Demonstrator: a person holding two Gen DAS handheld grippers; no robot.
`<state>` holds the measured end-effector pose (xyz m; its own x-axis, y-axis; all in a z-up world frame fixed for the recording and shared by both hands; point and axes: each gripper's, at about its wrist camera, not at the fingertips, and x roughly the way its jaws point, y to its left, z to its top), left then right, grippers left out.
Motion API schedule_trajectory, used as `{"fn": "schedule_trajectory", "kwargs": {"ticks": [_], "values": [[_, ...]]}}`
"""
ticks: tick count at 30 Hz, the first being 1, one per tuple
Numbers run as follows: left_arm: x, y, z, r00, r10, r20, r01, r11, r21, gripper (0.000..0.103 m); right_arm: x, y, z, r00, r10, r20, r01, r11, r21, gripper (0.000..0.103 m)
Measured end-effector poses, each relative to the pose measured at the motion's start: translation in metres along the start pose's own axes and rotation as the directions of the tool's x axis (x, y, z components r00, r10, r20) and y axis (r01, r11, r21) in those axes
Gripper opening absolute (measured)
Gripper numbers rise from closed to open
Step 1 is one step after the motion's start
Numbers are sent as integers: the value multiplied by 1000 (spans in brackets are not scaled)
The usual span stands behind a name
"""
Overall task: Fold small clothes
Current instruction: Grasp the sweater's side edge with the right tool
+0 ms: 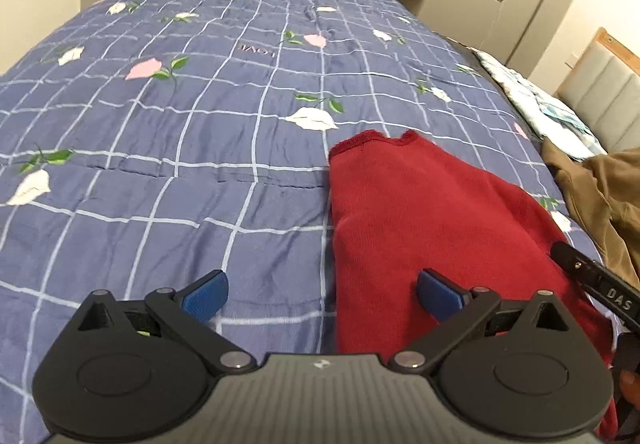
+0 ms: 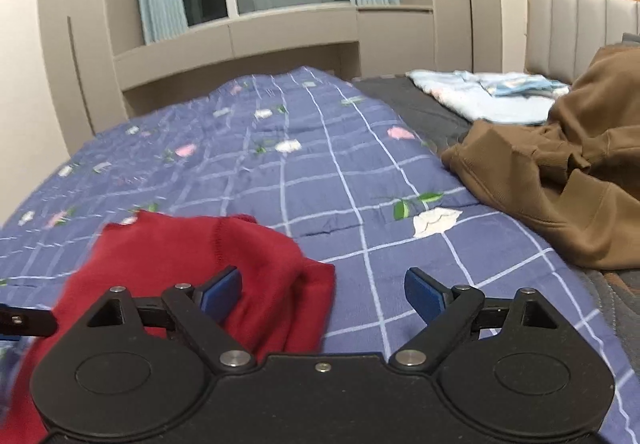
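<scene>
A red knit garment (image 1: pixel 420 212) lies folded in a long strip on the blue checked bedspread (image 1: pixel 160 164). My left gripper (image 1: pixel 322 296) hovers open over its left edge; the right pad (image 1: pixel 438 294) is above the red cloth and the left pad above the bedspread. In the right wrist view the red garment (image 2: pixel 192 256) lies at lower left. My right gripper (image 2: pixel 323 294) stands wide open over its right edge, nothing pinched between the pads. A finger of the right gripper (image 1: pixel 592 280) shows at the left wrist view's right edge.
A brown hoodie (image 2: pixel 560 172) lies crumpled on the right of the bed. Pale blue folded clothes (image 2: pixel 488 96) sit behind it near the padded headboard (image 2: pixel 580 32). Beige cabinets (image 2: pixel 240 44) and a window line the far side.
</scene>
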<state>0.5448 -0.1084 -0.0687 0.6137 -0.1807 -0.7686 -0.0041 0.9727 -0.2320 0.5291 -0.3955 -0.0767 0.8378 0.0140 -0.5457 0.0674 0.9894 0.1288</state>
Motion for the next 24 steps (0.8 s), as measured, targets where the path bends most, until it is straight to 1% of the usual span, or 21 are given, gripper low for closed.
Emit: {"fn": "schedule_trajectory", "kwargs": {"ticks": [5,8,11,14,15,18,21,24], "values": [[-20,-6,-14,999,-33,-4,33,999,34,102,-39,7,-12,998,53,33,-52,999,-7,95],[-29,-10,-25,999,-47,-6,47,997,54,102,-53,9,-23,998,58,38,-57,998,-22,97],[-27,-13,-35,999,-47,-19,48,996,75,102,-51,7,-34,999,46,11,-46,999,-27,97],[-21,-12,-41,998,-47,-40,49,997,66,102,-42,0,-43,998,48,-32,-47,999,20,99],[-20,-10,-42,998,-52,-42,54,997,62,103,-40,-1,-45,998,47,-34,-46,999,29,101],[-17,-8,-43,997,-58,-52,61,996,64,103,-36,-5,-50,998,55,-41,-52,997,60,102],[-17,-5,-42,996,-74,-58,77,995,59,103,-36,-13,-50,994,95,-47,-89,989,118,102],[-17,-1,-37,993,-100,-66,103,993,49,102,-37,-23,-46,984,174,-47,-163,969,184,102]]}}
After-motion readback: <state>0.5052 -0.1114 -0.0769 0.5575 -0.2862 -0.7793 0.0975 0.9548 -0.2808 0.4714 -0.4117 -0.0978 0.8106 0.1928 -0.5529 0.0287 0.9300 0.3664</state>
